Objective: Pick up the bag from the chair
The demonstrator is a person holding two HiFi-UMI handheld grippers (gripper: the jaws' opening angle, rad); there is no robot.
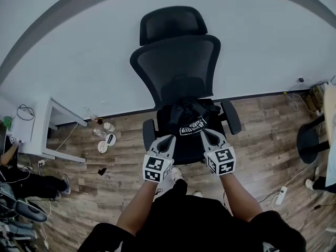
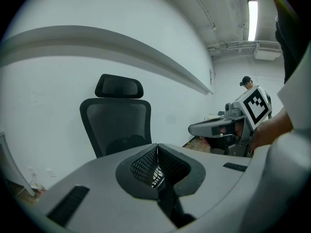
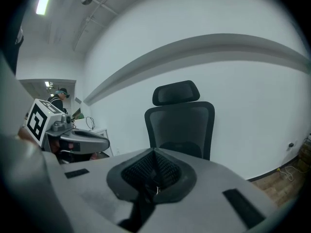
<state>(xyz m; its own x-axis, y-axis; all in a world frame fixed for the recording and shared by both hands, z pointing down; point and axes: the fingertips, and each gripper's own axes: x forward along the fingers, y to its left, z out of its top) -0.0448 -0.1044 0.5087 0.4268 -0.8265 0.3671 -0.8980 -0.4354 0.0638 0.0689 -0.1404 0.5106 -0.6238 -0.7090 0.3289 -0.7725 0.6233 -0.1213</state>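
bag (image 1: 188, 121) sits on the chair (image 1: 178, 67) seat, left gripper (image 1: 170, 138) and right gripper (image 1: 206, 134) side by side at its near edge

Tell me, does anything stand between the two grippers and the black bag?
Nothing visible does. The left gripper and the right gripper are both shut on the black bag above the office chair seat, and its fabric is pinched between their fingers.
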